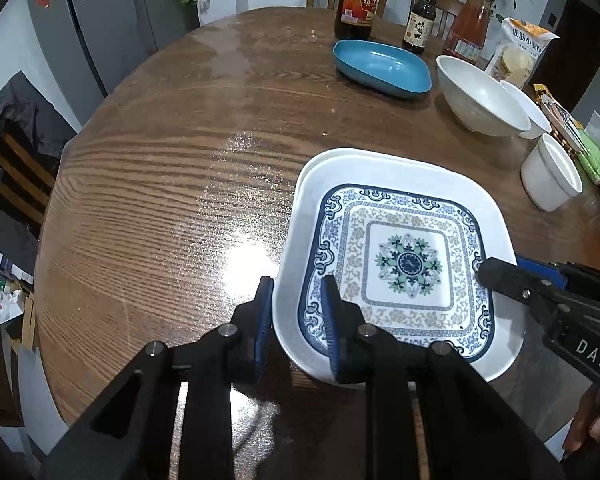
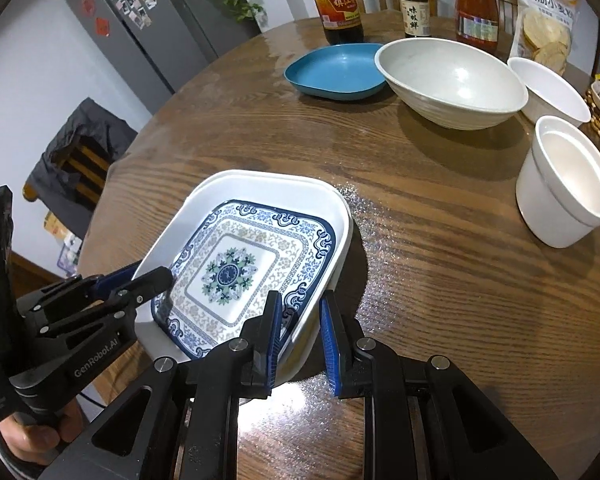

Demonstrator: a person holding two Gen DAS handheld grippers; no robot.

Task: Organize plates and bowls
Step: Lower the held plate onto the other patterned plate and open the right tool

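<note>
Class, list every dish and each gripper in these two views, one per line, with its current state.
Patterned blue-and-white square plate: nested inside white tray.
White square tray: on wooden table, rim between both grippers' fingers.
Blue shallow dish: upright, empty.
Large grey-white bowl: upright, empty.
White cylindrical cup: upright.
Left gripper: straddles tray rim, open.
Right gripper: straddles tray rim, open.

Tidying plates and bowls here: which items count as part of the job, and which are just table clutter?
Job:
patterned plate
white square plate beneath it
blue dish
large bowl
small white bowl
white cup

Clutter:
vinegar bottle
soy sauce bottle
red sauce bottle
flour bag
</note>
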